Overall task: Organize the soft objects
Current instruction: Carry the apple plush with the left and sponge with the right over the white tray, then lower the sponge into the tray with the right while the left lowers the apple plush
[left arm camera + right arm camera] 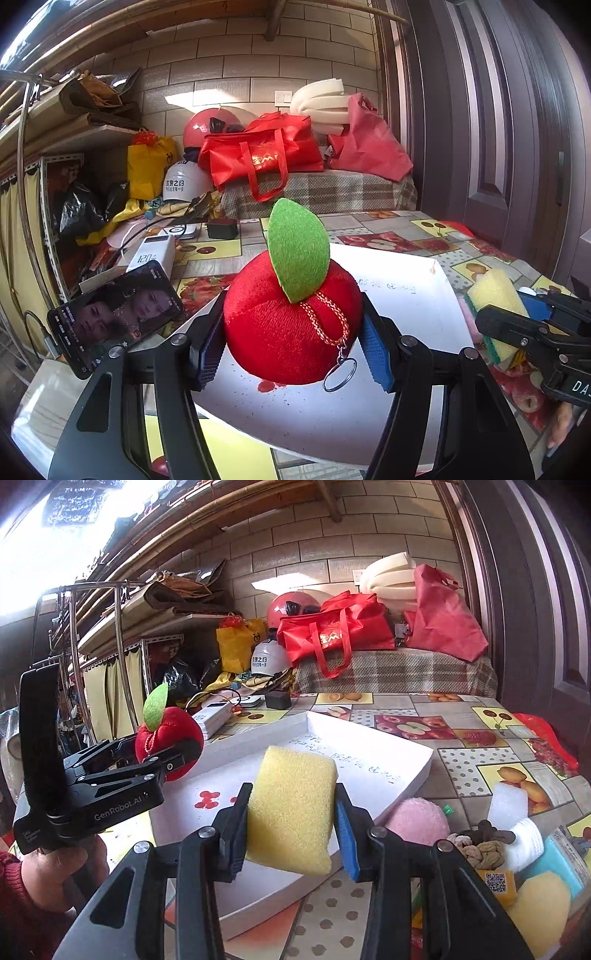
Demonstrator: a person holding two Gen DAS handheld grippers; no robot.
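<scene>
The left gripper (291, 350) has its two blue-padded fingers clamped on either side of a red plush apple with a green felt leaf (291, 325), holding it above the shallow white cardboard tray (417, 306) on the fruit-patterned tablecloth (406, 229); a red-and-white cord with one metal key ring (340, 369) hangs from the apple. The right gripper (291, 830) squeezes one yellow foam sponge (291, 808) between its fingers, over the tray's near right edge. Left of the tray a black smartphone (118, 317) stands propped, with one white power bank (151, 254) behind it. To the right of the tray lies a heap of soft things: one pink fluffy ball (417, 821), one white foam block (508, 799), one pale yellow plush (539, 908) and a knotted beige rope piece (480, 851). At the table's far end sit two red bags (262, 155) and two helmets, one red (199, 127), one white.
</scene>
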